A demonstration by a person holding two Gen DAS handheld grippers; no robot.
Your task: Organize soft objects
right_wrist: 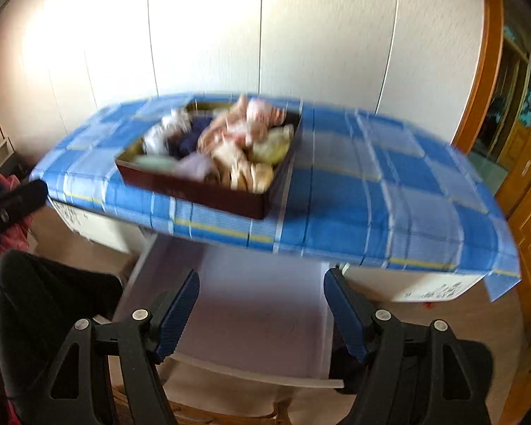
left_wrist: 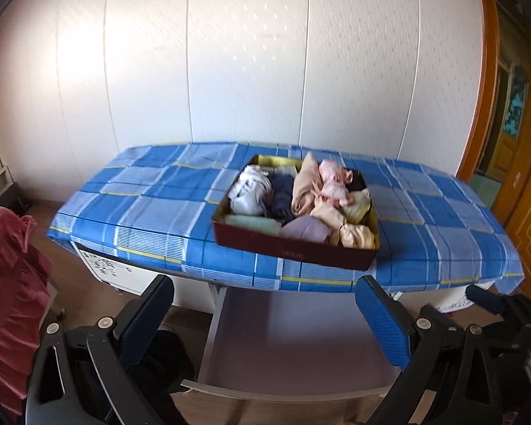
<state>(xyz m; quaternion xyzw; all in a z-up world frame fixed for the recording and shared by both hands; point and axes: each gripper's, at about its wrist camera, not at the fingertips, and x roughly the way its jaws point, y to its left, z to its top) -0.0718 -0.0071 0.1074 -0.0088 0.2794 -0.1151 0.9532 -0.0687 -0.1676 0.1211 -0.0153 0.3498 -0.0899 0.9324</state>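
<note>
Table: a table under a blue checked cloth with white and yellow lines stands against the pale panelled wall, well beyond both grippers.
Box: a shallow dark red rectangular box with a yellow lining sits on the far middle of the cloth, its long axis running roughly left to right, slightly skewed.
Soft objects: bundled cloth pieces in white, navy, beige, pink, pale green and lilac already fill the box; the cloth around it looks bare, though the right wrist view is blurred.
Key relation: the box lies ahead of and above both sets of fingers, a little right of centre for the left gripper and left of centre for the right gripper; neither seems clearly nearer.
Pose: both grippers are held low, in front of the near table edge, pointing at it.
Left fingers: spread wide, nothing between.
Right fingers: parted and empty.
</note>
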